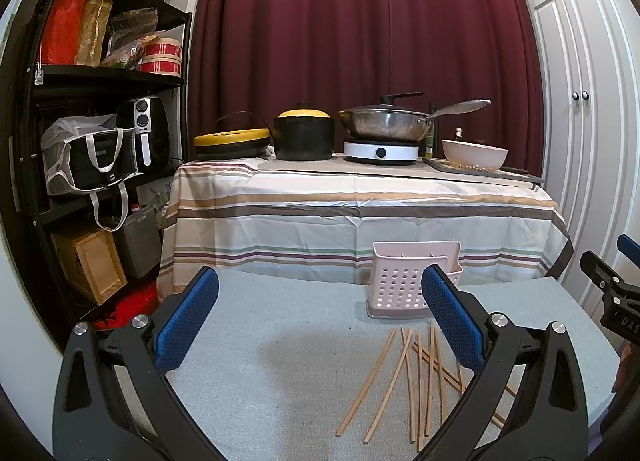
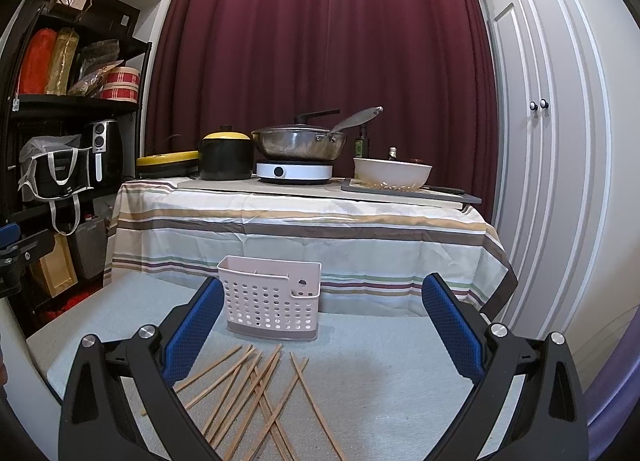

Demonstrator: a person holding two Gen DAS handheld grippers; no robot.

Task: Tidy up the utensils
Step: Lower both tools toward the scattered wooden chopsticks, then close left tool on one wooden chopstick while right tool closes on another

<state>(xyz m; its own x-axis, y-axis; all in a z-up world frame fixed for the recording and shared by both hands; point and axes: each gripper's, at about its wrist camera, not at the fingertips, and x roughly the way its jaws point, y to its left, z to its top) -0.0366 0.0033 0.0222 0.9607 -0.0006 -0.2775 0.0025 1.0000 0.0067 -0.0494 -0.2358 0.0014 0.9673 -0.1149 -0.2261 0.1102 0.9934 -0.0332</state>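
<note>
Both tongs (image 1: pixel 320 319) (image 2: pixel 322 325) gape above chopsticks (image 2: pixel 256 393) before holder (image 2: pixel 270 297).

The left gripper (image 1: pixel 320 301) has black plastic arms shaped like open triangles, each fastened with round silver screws. Its fingers (image 1: pixel 188 321) carry blue pads with a dotted grip texture. The right gripper (image 2: pixel 322 309) is built the same: black frame, silver screws, blue textured pads (image 2: pixel 452 325).
</note>
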